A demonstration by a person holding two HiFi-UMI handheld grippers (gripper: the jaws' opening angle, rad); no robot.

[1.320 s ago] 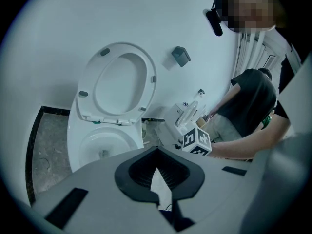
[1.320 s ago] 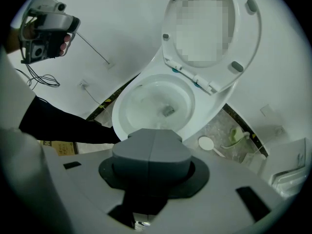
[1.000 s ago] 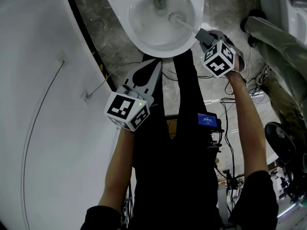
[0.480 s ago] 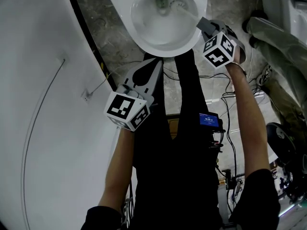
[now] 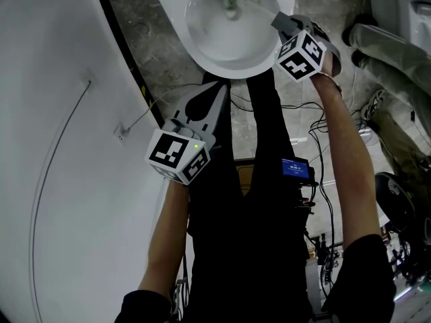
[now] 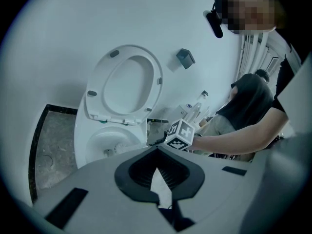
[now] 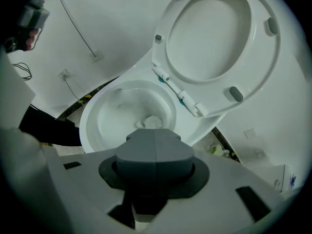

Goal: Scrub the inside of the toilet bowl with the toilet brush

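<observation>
toilet brush (image 5: 235, 3) had its head down inside the toilet bowl (image 5: 222, 64), near the drain. the right gripper (image 5: 283, 23) was clamped tight on its handle, just over the bowl's rim. the left gripper (image 5: 214, 94) hung apart from the bowl, jaws closed together, holding nothing. the seat (image 7: 219, 38) stood raised.

Three cameras, one toilet bowl (image 5: 215, 46).
My head camera looks steeply down from well above, over both arms, with the bowl at the top edge. The camera on my left gripper (image 5: 207, 99) looks along its jaws from farther back, taking in bowl, raised seat (image 6: 127, 84) and right gripper (image 5: 288, 24). The right one's camera sits close, facing past the toilet brush (image 7: 153, 122) into the bowl. All three share its inside, the left perhaps only partly.
</observation>
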